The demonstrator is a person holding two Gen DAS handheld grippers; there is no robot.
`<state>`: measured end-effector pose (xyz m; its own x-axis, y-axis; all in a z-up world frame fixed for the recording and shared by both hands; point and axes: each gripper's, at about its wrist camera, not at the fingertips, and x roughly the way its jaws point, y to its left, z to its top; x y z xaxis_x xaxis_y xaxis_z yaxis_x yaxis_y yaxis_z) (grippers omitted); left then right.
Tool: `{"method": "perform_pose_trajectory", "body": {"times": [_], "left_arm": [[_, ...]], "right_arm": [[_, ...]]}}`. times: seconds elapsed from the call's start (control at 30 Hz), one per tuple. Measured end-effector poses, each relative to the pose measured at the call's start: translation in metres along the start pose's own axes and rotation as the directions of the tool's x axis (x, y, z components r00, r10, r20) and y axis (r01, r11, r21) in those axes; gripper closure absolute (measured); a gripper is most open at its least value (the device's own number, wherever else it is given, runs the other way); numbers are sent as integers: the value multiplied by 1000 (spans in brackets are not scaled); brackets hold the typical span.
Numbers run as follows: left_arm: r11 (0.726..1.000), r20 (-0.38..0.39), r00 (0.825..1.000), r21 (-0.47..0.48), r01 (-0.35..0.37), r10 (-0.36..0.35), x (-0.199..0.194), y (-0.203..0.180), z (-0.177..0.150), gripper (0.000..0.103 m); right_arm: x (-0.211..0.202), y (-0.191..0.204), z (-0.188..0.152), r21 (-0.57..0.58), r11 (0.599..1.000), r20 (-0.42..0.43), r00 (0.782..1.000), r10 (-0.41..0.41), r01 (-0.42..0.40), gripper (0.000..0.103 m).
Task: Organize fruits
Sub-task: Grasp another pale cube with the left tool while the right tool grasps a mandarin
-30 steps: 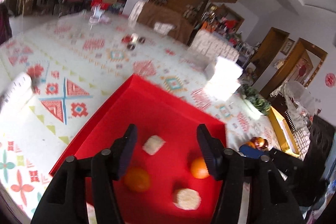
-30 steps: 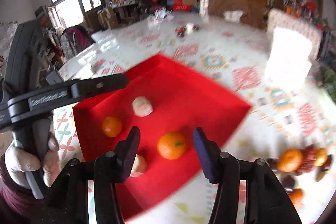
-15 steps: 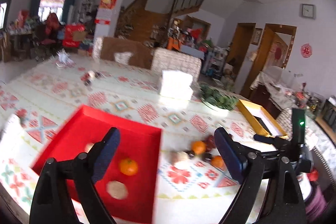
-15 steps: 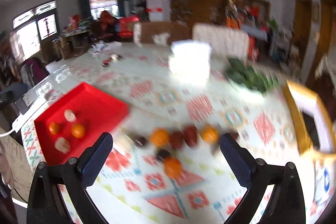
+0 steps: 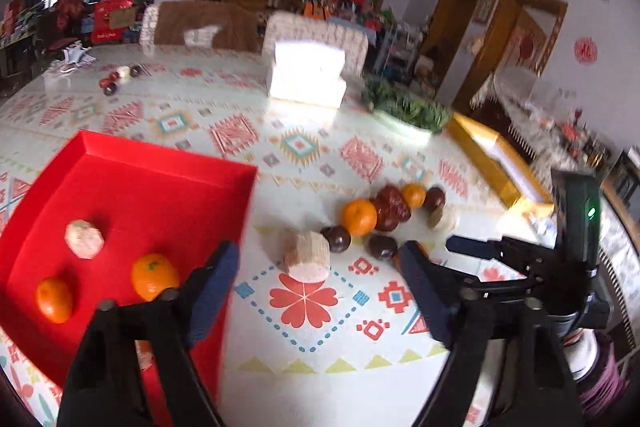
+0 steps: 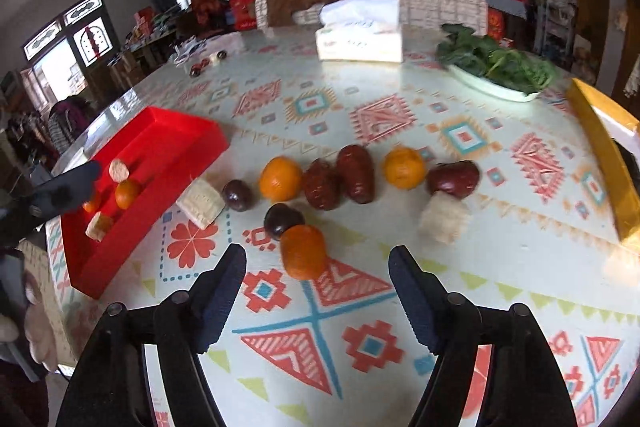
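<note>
Fruit lay loose right of the red tray [image 6: 120, 259]. Right gripper [image 6: 316, 291], jaws just closing yet apart and empty, faced the nearest tangerine [image 6: 302, 251] directly ahead; left gripper [image 5: 316, 279], likewise closing empty, faced a pale cut chunk [image 5: 306, 253].

daylit windows [image 6: 68, 55], wooden doors [image 5: 516, 39], chairs [image 5: 200, 27]

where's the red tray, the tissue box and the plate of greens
red tray [image 6: 188, 147], right wrist view, on its near side wall
tissue box [image 6: 358, 45], right wrist view, on its front face
plate of greens [image 6: 494, 87], right wrist view, on the white rim below the leaves
</note>
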<state>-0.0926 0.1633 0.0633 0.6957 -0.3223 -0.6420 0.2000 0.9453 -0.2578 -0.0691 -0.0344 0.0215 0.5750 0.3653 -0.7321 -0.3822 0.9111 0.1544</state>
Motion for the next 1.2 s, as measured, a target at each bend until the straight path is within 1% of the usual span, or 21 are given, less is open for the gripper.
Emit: {"method": "perform_pose_trajectory", "body": {"times": [0.07, 0.13, 0.2, 0.33, 0.4, 0.47, 0.57, 0.6, 0.67, 0.7, 0.73, 0.77, 0.97, 1.1, 1.2], "left_arm": [[999, -31, 999, 43, -27, 28, 15, -5, -1, 33], [994, -56, 996, 91, -66, 71, 30, -11, -3, 36], [987, -73, 992, 130, -96, 106, 42, -15, -3, 36], [977, -97, 986, 180, -117, 136, 57, -20, 0, 40], [973, -112, 984, 197, -117, 141, 63, -22, 1, 41], [971, -131, 981, 209, -117, 146, 71, -24, 1, 50], [972, -162, 975, 202, -120, 154, 82, -22, -1, 55], [968, -155, 974, 214, -128, 163, 82, -24, -1, 56], [970, -157, 976, 215, -115, 150, 82, -25, -3, 67], [973, -161, 978, 208, -100, 135, 81, -26, -3, 67], [973, -158, 978, 207, -102, 137, 81, -27, -3, 67], [972, -152, 979, 209, -104, 138, 80, -29, -4, 67], [986, -109, 991, 151, -66, 83, 58, -28, -7, 67], [995, -67, 997, 91, -37, 43, 28, -14, -9, 67], [998, -27, 999, 47, -36, 38, 1, 2, -10, 67]], "right_arm": [[8, 4, 1, -13, 1000, -20, 1000, 9, -10, 32], [16, 8, 1, -29, 1000, -36, 999, 9, -11, 37], [20, 9, 0, -36, 999, -42, 999, 11, -12, 41], [23, 7, -1, -30, 999, -51, 998, 31, -32, 53], [23, 5, -2, -24, 999, -50, 998, 40, -42, 54], [24, 4, -1, -18, 999, -49, 998, 47, -48, 55], [24, 4, -1, -16, 998, -47, 997, 54, -55, 55], [24, 4, -1, -15, 998, -47, 997, 57, -57, 55], [23, 3, -1, -10, 998, -45, 997, 59, -59, 58], [23, 3, -1, -8, 998, -44, 997, 58, -59, 62], [23, 2, -1, -4, 998, -43, 997, 57, -57, 67], [22, 1, -1, -3, 998, -42, 998, 56, -56, 69], [14, 2, -5, -3, 999, -32, 998, 48, -49, 70], [1, 3, -5, 7, 999, -8, 999, 49, -49, 70], [-10, 10, -2, 0, 998, 8, 998, 58, -58, 70]]}}
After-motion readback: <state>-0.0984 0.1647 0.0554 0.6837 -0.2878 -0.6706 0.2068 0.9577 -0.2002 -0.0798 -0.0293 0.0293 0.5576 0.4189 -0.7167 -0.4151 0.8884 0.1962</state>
